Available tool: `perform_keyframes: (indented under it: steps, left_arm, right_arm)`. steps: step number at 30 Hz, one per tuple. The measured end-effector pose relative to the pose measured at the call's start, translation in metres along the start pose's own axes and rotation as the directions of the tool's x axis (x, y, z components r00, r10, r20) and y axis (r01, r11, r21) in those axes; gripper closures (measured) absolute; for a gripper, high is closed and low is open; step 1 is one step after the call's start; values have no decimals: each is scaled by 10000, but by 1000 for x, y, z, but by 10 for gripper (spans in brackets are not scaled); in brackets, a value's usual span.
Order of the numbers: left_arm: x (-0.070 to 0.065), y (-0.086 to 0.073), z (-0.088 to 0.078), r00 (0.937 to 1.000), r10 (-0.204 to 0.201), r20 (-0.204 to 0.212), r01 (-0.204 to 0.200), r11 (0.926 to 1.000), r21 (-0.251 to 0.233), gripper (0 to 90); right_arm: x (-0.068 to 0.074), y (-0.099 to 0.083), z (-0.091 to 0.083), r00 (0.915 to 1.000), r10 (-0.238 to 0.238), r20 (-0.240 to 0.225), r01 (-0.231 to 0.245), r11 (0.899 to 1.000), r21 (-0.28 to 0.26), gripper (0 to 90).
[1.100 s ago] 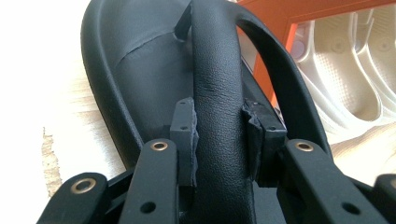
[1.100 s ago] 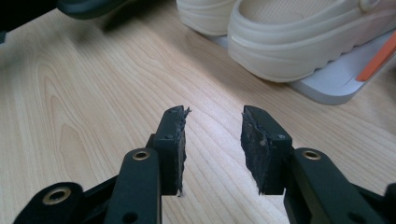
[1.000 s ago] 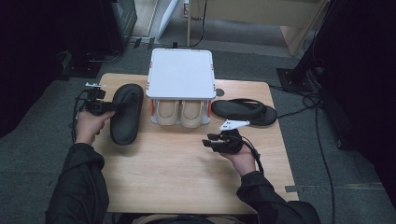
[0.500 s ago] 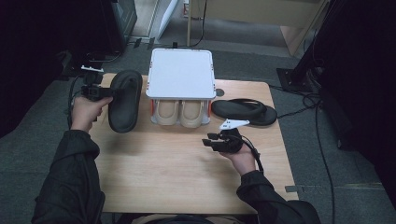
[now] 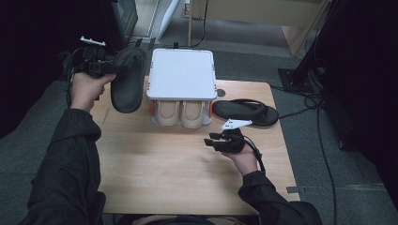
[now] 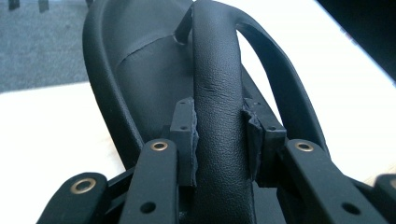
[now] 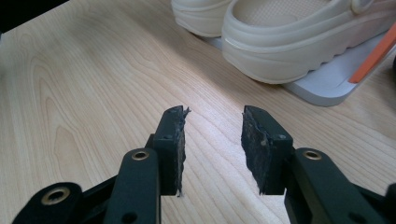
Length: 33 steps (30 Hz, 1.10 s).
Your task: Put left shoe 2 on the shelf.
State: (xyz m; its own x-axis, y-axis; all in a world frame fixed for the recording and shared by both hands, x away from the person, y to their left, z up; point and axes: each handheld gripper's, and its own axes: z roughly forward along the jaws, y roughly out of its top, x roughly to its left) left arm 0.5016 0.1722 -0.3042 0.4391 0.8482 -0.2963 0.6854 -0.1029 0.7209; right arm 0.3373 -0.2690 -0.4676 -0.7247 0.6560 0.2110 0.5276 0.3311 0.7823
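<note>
We have the left gripper (image 5: 111, 70) clamped on the strap of 1 black sandal (image 5: 127, 79), which hangs between its fingers (image 6: 184, 135), lifted beside the white rack (image 5: 182, 74). Our right gripper (image 5: 212, 141) waits with its pads apart and nothing between them. Next, we judge, the sandal goes onto the rack top.

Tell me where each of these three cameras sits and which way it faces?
High view: above the table, looking forward and down; forearms, both hands.
Left gripper view: on the left gripper, along fingers clamping a black sandal.
Right gripper view: on the right gripper, toward the beige clogs.
Shared: the high view also shows sandal and clogs.
</note>
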Motion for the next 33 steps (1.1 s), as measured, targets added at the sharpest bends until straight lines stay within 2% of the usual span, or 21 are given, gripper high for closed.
perform_keyframes:
  steps: [4,9,11,15,22,29,33]
  left_arm:
    - [-13,17,3,10000,37,19,-37,10000,-88,681]
    - [-31,32,16,9997,226,112,-226,9997,42,680]
    - [-37,38,23,9994,191,300,-194,9998,72,680]
    - [-51,47,40,9991,249,340,-253,9996,116,680]
    - [-66,51,70,9985,84,544,-94,9998,181,680]
    - [-69,50,94,9989,181,435,-204,9984,532,680]
    - [-65,46,104,9982,57,597,-95,9979,637,679]
  right_arm:
    - [-1,0,-1,10000,24,14,-24,10000,-65,596]
    - [-2,1,-2,10000,-24,9,24,9999,-113,595]
    - [-2,1,-3,10000,-58,6,58,9999,-127,594]
    - [-2,0,-4,10000,-72,19,72,9999,-110,593]
    - [-1,-2,-7,10000,-75,24,75,9999,-101,592]
    - [-3,-4,-13,9999,67,106,-65,9999,-141,592]
    - [-4,-6,-14,9998,100,187,-97,9999,-125,591]
